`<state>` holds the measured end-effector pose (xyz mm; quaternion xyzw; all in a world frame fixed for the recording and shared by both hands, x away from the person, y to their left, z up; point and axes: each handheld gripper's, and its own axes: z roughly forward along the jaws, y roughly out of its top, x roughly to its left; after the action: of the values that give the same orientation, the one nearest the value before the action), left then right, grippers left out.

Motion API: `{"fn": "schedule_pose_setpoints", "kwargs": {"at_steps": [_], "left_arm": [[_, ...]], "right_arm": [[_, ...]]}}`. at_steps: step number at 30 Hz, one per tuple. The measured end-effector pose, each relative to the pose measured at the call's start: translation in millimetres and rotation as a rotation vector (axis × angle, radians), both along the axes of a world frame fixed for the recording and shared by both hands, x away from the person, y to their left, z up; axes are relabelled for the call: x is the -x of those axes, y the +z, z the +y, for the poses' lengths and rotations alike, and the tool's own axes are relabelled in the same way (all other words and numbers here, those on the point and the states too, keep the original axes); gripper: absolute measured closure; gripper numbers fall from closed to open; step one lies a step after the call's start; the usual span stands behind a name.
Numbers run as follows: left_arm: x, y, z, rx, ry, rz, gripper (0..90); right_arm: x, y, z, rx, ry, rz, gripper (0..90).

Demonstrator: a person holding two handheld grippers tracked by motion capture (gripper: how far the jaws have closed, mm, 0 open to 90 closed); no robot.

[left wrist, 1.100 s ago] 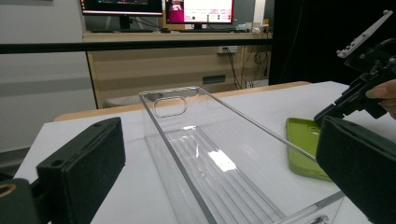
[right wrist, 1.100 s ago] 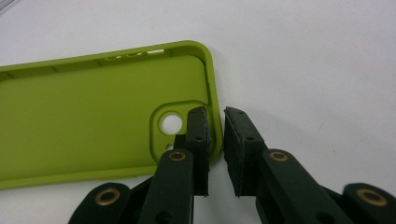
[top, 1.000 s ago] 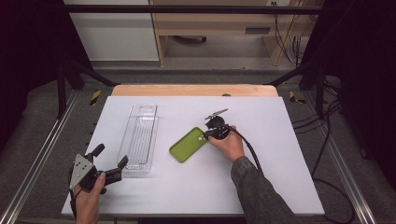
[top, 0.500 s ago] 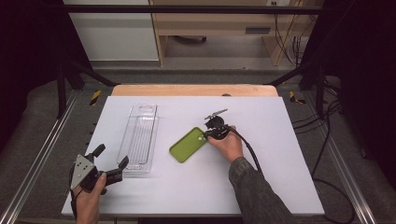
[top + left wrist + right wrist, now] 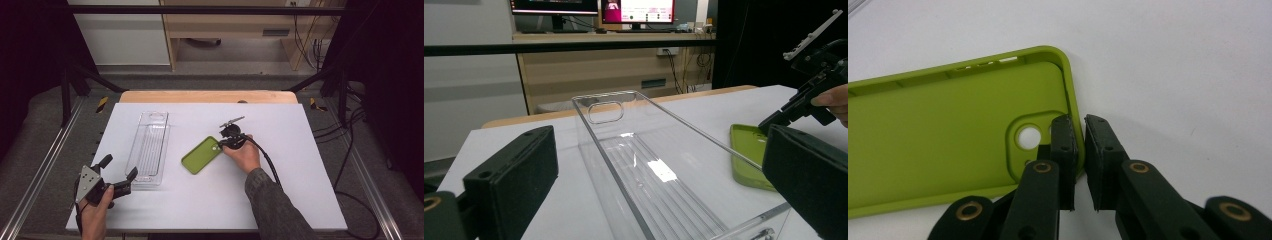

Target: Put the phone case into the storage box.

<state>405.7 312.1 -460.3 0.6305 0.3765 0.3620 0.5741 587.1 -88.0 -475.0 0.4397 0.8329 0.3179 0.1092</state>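
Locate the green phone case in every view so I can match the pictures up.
High view: green phone case lies mid-table, right of the clear plastic tray, its near end in the right gripper.
Left gripper view: at the right edge, beyond the tray's right wall.
Right gripper view: fills the left half, rim pinched between the fingers.
Shared landmark: the right gripper nipping the case's camera-hole end.

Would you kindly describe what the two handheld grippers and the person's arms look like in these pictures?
Both are black. The left gripper has thick, blocky padded fingers and a grey three-cornered plate with small dots on top. The right gripper has slim jointed fingers with brass-coloured pivots, and a black cable trails from it. The right forearm wears a dark grey sleeve.
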Motion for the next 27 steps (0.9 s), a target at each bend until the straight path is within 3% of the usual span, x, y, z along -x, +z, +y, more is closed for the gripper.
{"fn": "schedule_pose_setpoints", "kwargs": {"at_steps": [11, 16, 27], "left_arm": [[0.0, 0.2, 0.4, -0.002, 0.001, -0.001, 1.3], [0.2, 0.4, 0.6, -0.002, 0.003, -0.001, 1.3], [0.1, 0.5, 0.7, -0.003, 0.005, 0.000, 1.3]], "right_arm": [[0.0, 3.6, -3.2, -0.041, -0.014, 0.010, 84.5], [1.9, 5.8, -3.0, -0.037, -0.001, 0.005, 84.7], [14.5, 23.1, -1.7, 0.031, 0.043, -0.096, 87.1]]}}
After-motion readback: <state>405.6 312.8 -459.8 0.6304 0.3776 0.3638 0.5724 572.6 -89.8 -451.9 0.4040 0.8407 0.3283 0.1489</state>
